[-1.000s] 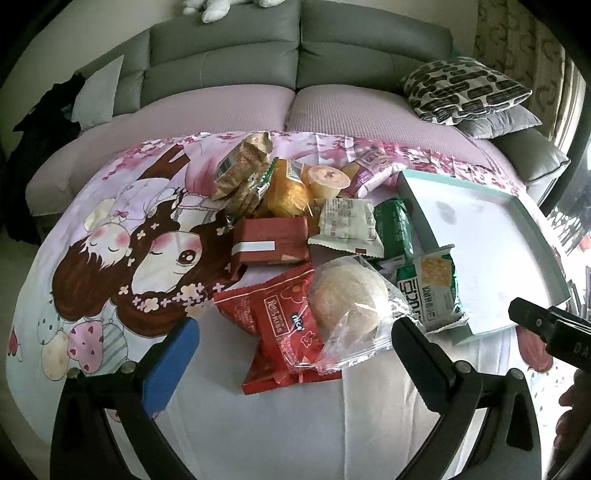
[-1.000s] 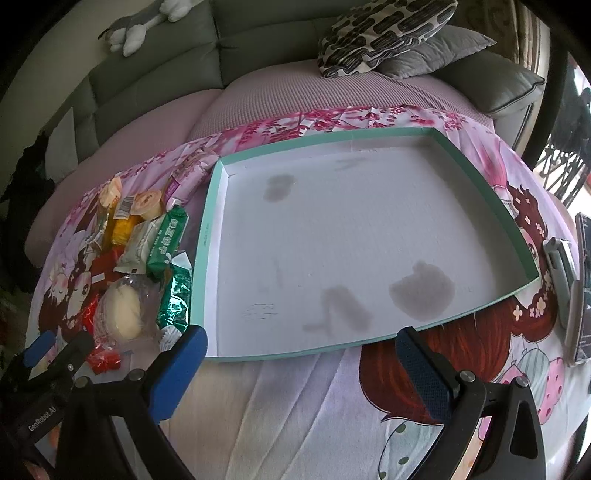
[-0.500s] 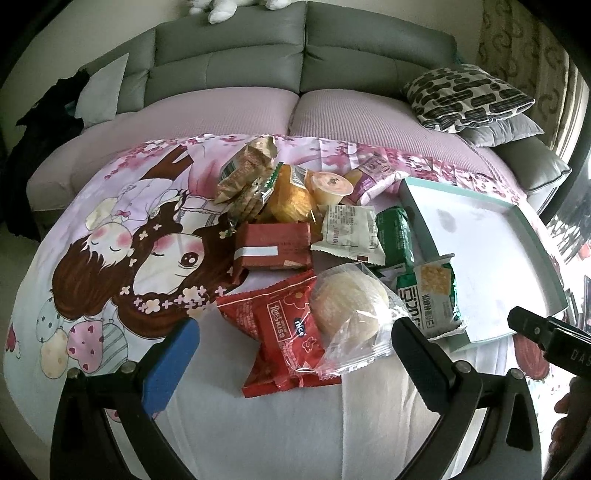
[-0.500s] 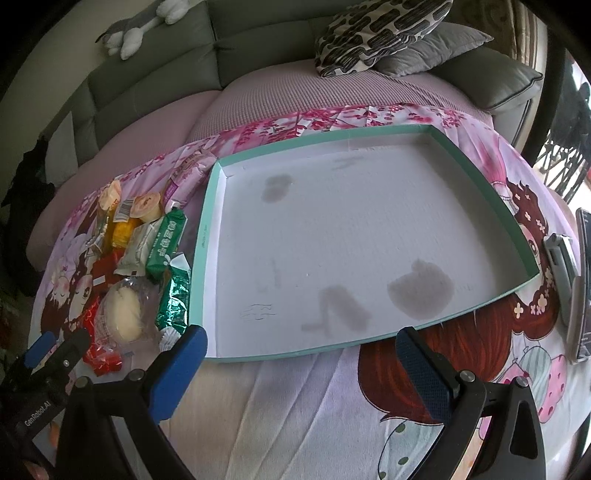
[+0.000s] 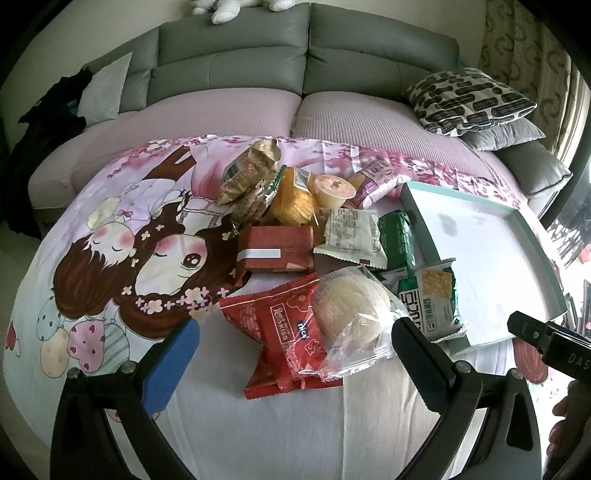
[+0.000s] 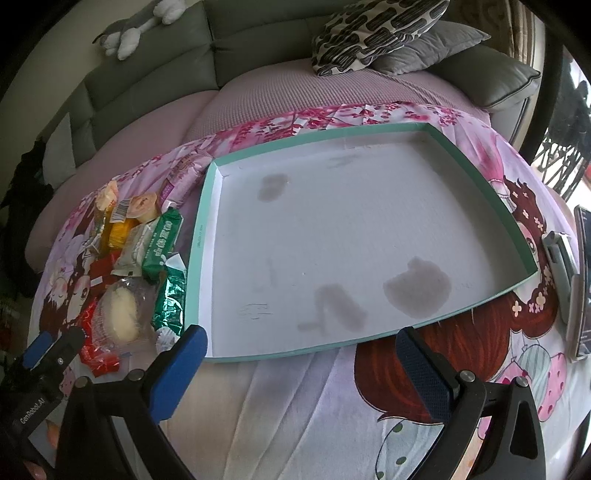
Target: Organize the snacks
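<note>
A: Snacks were found heaped together on a cartoon-printed sheet [image 5: 110, 258], just left of a shallow teal-rimmed tray [image 6: 199, 236]; nothing had yet been laid in the tray, whose white floor was marked only by grey stains.

B: Why was the left gripper [image 5: 295, 350] held where it was?

A: It was poised low over the near end of the heap, its jaws spread wide and nothing between them. A bun in a clear wrapper [image 5: 351, 310] and a red packet [image 5: 284, 332] lay between the two fingers' lines, so a first pick from that end was judged likely. The bun's loose film was expected to crumple easily.

B: And the right gripper [image 6: 301, 362]?

A: It was likewise seen spread apart and empty, hovering at the tray's near edge, probably kept ready to receive or steady things there.

B: What else was in the heap?

A: A green cracker packet [image 5: 432, 299] was seen touching the tray's rim, with a dark red box [image 5: 277, 247], a white sachet [image 5: 351, 236] and a jelly cup [image 5: 332, 188] farther back.

B: The surroundings?

A: The sheet was spread over a pink-covered seat of a grey sofa [image 5: 306, 66]; a patterned cushion [image 5: 469, 96] lay at its right end, and a plush toy [image 6: 129, 29] on the backrest.
</note>
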Action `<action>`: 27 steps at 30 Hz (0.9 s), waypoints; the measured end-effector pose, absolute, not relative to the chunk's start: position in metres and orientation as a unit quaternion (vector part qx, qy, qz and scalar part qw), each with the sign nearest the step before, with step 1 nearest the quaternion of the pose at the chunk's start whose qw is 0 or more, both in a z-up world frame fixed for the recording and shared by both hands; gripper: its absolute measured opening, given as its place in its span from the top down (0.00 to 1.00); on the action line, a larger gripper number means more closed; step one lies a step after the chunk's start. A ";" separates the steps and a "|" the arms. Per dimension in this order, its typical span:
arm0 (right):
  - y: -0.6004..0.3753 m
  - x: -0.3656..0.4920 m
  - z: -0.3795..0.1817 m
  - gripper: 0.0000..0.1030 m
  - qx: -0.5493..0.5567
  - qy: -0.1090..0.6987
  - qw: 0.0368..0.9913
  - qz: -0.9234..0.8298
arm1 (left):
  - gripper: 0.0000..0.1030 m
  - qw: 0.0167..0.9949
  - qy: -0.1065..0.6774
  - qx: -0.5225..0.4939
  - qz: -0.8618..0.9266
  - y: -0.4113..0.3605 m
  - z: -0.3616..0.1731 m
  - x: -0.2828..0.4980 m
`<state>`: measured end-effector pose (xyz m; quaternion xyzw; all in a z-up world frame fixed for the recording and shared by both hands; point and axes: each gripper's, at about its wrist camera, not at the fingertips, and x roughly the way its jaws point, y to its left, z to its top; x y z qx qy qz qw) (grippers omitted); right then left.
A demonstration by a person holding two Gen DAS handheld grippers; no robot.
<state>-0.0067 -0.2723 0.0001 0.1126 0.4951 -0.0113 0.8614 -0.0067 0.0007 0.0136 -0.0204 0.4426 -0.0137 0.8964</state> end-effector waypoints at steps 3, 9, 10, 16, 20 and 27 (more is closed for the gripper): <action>-0.273 -0.007 0.000 0.00 0.113 0.495 0.861 -0.012 | 0.00 0.896 0.443 -0.020 -0.014 0.001 0.013 -0.007; -0.272 -0.007 0.000 0.00 0.112 0.495 0.861 -0.012 | 0.00 0.895 0.444 -0.022 -0.011 0.002 0.013 -0.007; -0.272 -0.007 0.000 0.00 0.111 0.495 0.861 -0.014 | 0.00 0.895 0.444 -0.023 -0.012 0.003 0.013 -0.007; -0.267 -0.006 0.001 0.00 0.102 0.496 0.862 -0.014 | 0.00 0.896 0.443 -0.028 -0.013 0.006 0.014 -0.007; -0.265 -0.006 0.000 0.00 0.098 0.497 0.862 -0.014 | 0.00 0.896 0.442 -0.032 -0.013 0.008 0.015 -0.007; -0.264 -0.005 0.000 0.00 0.093 0.498 0.862 -0.014 | 0.00 0.895 0.444 -0.035 -0.013 0.010 0.015 -0.007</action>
